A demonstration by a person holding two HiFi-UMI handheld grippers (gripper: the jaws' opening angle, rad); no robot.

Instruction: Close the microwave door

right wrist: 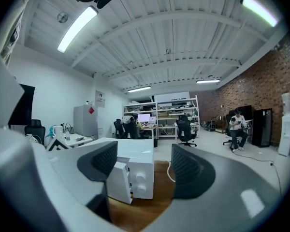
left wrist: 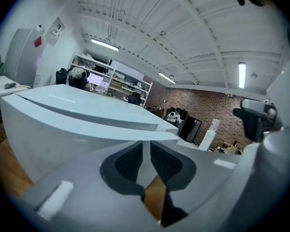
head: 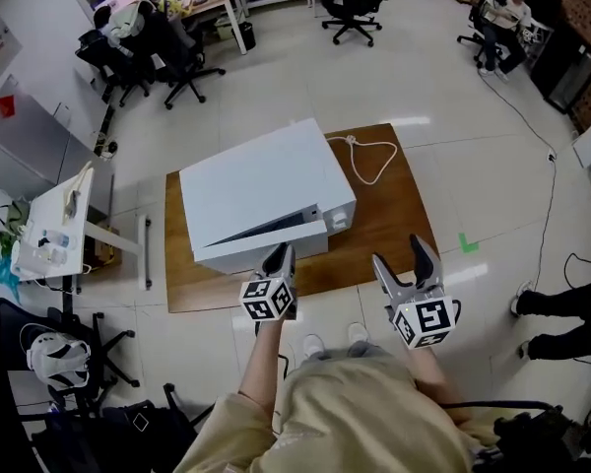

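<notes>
L tool (head: 279, 256) jaws nearly together; R tool (head: 401, 257) jaws wide apart; both empty, arms fwd.

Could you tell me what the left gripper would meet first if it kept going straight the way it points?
Most likely the white microwave's slightly open door, which lies directly ahead of the left gripper; whether they already touch is unclear.

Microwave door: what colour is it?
The door is plain white; it shows best in the right gripper view.
</notes>
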